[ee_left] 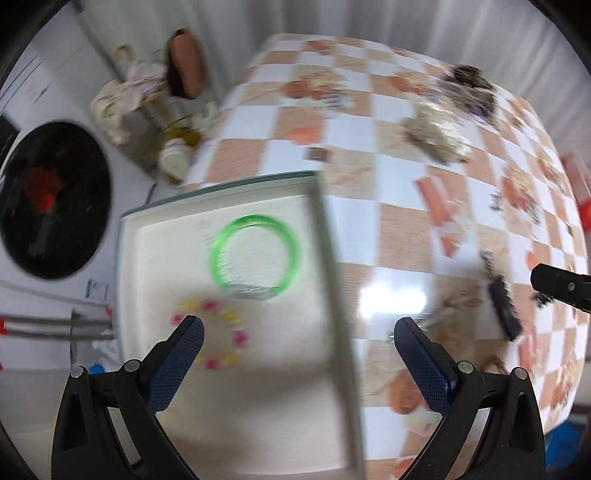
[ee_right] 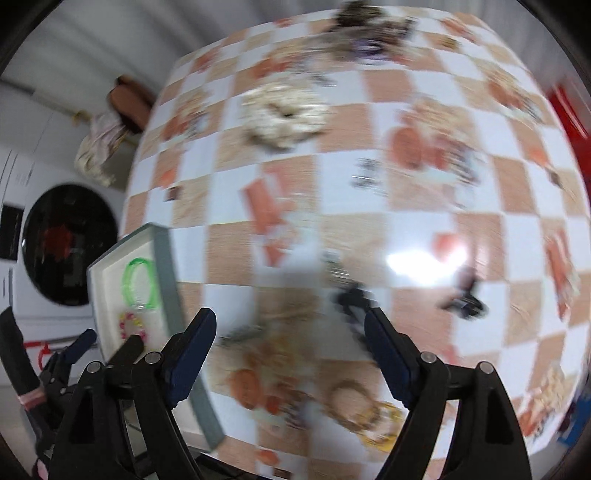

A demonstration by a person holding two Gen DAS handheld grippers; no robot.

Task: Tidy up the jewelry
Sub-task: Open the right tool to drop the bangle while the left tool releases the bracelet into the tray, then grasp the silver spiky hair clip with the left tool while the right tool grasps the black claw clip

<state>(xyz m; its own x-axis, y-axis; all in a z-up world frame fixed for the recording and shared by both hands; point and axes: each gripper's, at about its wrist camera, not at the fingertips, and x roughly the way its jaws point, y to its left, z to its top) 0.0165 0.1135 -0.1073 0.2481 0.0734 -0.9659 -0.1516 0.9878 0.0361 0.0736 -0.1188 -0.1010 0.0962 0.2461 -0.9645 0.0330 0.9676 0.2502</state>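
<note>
1. Both claws stand spread with nothing between their pads: the left gripper [ee_left: 299, 328] hangs over the tray's right rim, and the right gripper [ee_right: 290, 325] hangs over the checkered tablecloth [ee_right: 369, 184].
2. From the left wrist, the white tray [ee_left: 147, 266] fills the 8 to 10 o'clock part of the view. A green bangle [ee_left: 255, 254] lies flat in it, and a pink-and-yellow bead bracelet [ee_left: 221, 332] lies just beside it toward 6 o'clock, partly behind the left finger.
3. From the right wrist, the same tray [ee_right: 166, 258] sits small at 9 o'clock, with the left gripper [ee_right: 107, 343] seen from the side at 8 o'clock.
4. Only the right wrist shows a woven ring-shaped bracelet [ee_right: 354, 410] at 5 o'clock and a dark blurred piece [ee_right: 461, 295] at 3 o'clock.
5. A dark elongated piece [ee_left: 504, 310] lies at 3 o'clock in the left view, near the right gripper's tip [ee_left: 557, 284]; the same piece [ee_right: 351, 299] sits near the right finger in the right view.
6. A pale beaded heap [ee_right: 284, 114] lies at 12 o'clock, with a dark heap [ee_right: 369, 29] beyond it; both are blurred.
</note>
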